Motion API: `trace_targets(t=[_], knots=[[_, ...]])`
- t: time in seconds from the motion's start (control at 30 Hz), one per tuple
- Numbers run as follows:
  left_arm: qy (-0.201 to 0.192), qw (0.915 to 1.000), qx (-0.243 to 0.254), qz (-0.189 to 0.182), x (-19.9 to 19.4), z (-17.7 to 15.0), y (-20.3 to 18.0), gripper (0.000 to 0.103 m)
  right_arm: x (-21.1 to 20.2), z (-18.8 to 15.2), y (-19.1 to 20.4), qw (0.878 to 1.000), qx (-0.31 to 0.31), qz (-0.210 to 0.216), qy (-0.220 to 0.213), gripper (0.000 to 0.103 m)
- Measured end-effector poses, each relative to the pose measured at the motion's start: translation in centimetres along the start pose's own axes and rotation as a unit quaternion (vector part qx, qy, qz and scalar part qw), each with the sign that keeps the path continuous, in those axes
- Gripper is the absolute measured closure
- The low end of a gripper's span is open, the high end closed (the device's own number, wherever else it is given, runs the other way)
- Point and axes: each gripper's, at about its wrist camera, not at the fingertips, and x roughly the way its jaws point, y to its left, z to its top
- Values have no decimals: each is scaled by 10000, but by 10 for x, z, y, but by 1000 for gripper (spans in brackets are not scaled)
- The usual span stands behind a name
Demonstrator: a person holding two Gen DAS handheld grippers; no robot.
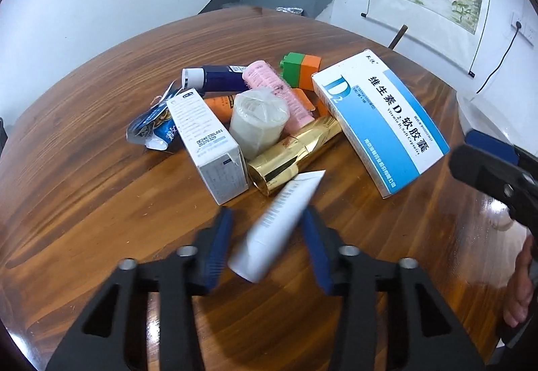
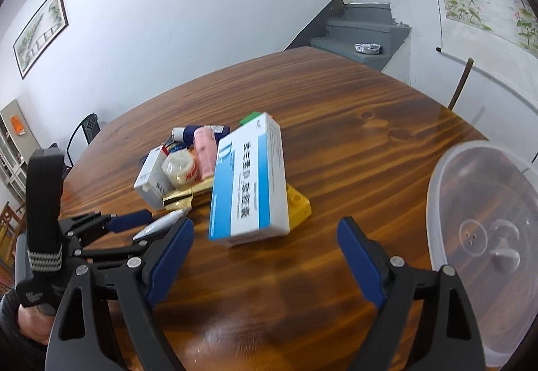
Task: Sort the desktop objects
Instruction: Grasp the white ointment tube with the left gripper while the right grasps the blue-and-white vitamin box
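A white tube (image 1: 279, 219) hangs slanted just above the wooden table (image 1: 101, 203), and my left gripper (image 1: 269, 213) is shut on it with its blue pads on either side. The right wrist view shows the same tube (image 2: 161, 223) in that gripper (image 2: 148, 223). A blue-and-white vitamin box (image 2: 248, 182) lies tilted with one edge on a yellow brick (image 2: 299, 203). My right gripper (image 2: 265, 226) stands open just short of the box, its pads clear of it. That box (image 1: 380, 122) also lies right of the pile in the left wrist view.
The pile holds a narrow white box (image 1: 208, 142), a tape roll (image 1: 259, 122), a pink roller (image 1: 282, 92), a gold tube (image 1: 296, 149), a dark blue bottle (image 1: 215, 78) and a green-orange brick (image 1: 299, 68). A clear plastic tub (image 2: 484, 236) stands at the right.
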Motion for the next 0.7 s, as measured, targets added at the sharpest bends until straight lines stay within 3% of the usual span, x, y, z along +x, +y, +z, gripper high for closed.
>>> trace_targets(t=[0.1, 0.27, 0.7], knots=[[-4, 10000, 1, -11, -14, -5, 2, 73, 5, 7, 11, 9999, -142, -63, 40, 14], [-19, 10000, -18, -84, -23, -15, 7, 75, 19, 17, 34, 9974, -613, -380, 29, 14], [-27, 9996, -100, -244, 16, 11, -10, 77, 65, 23, 42, 9909, -973, -798, 480, 16]])
